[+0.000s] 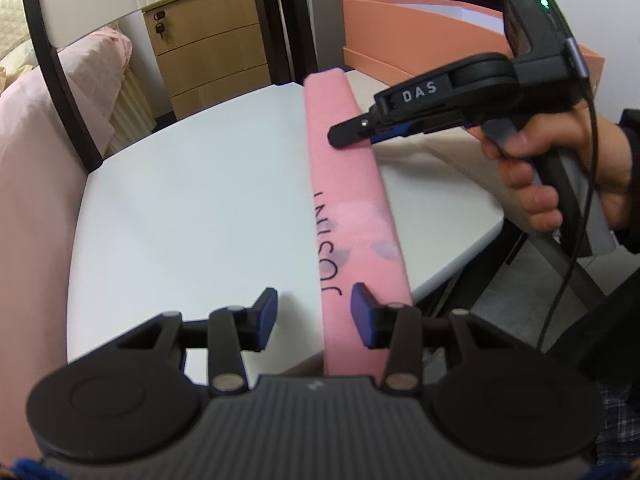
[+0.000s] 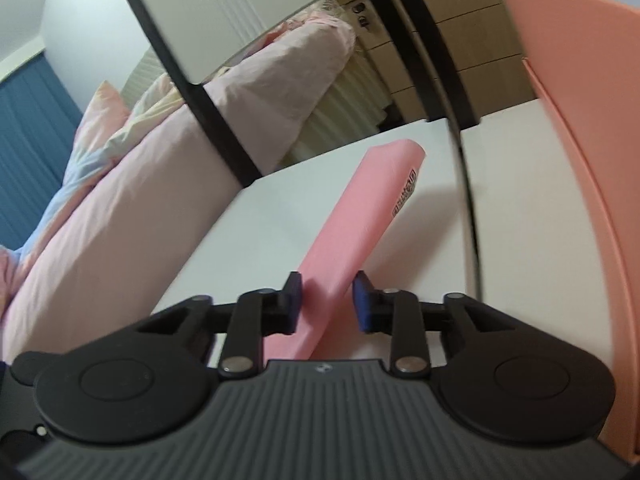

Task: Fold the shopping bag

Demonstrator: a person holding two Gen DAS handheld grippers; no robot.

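The pink shopping bag [image 1: 352, 184] lies folded into a long narrow strip on the white table [image 1: 192, 184], with dark lettering along it. My left gripper [image 1: 314, 316] is open at the strip's near end, its right pad [image 1: 362, 314] over the bag. My right gripper [image 1: 340, 134] hovers over the strip's far half. In the right wrist view the right gripper [image 2: 326, 300] is open, its pads on either side of the bag [image 2: 360, 208] with gaps; a printed label shows near the far end.
A salmon-pink box [image 1: 420, 40] stands at the table's far right and fills the right edge of the right wrist view [image 2: 580, 160]. Black chair frames [image 1: 52, 80], pink bedding [image 1: 48, 128] and a wooden drawer unit [image 1: 208, 40] lie beyond the table.
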